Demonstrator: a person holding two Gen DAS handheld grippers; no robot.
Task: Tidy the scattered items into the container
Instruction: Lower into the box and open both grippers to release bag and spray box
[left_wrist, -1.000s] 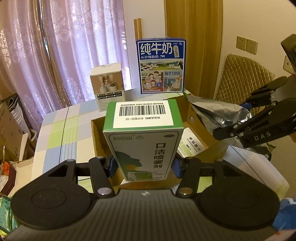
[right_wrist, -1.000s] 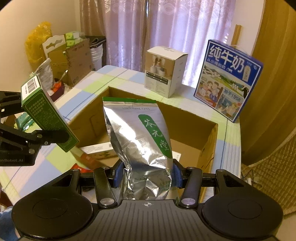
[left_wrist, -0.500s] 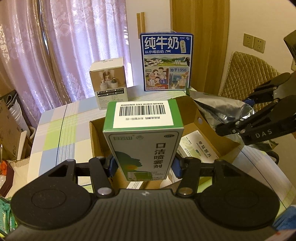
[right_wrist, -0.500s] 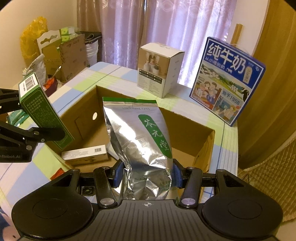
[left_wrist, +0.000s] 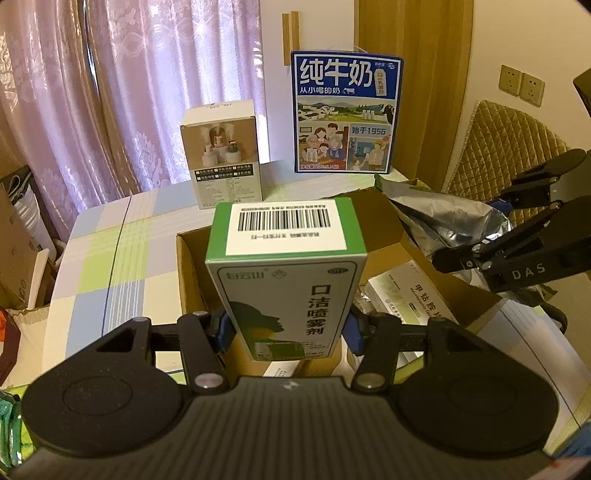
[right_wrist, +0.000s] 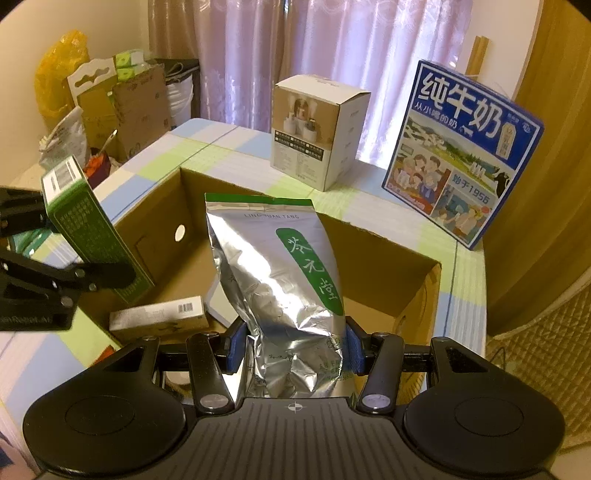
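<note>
Both wrist views: warm, yellowish indoor light, moderately dim. Daylight glows through the curtain (left_wrist: 155, 92) at 11 o'clock in the left view, 12 o'clock in the right. Glare patches on the foil pouch (right_wrist: 280, 280); print on it stays legible. Focus sharp at centre. Strong fisheye bending; corners vignetted black. Soft shadow inside the cardboard box (right_wrist: 373, 240). No motion blur.

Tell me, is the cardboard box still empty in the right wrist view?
No, the cardboard box already holds a small flat carton lying on its floor below the left gripper.
</note>
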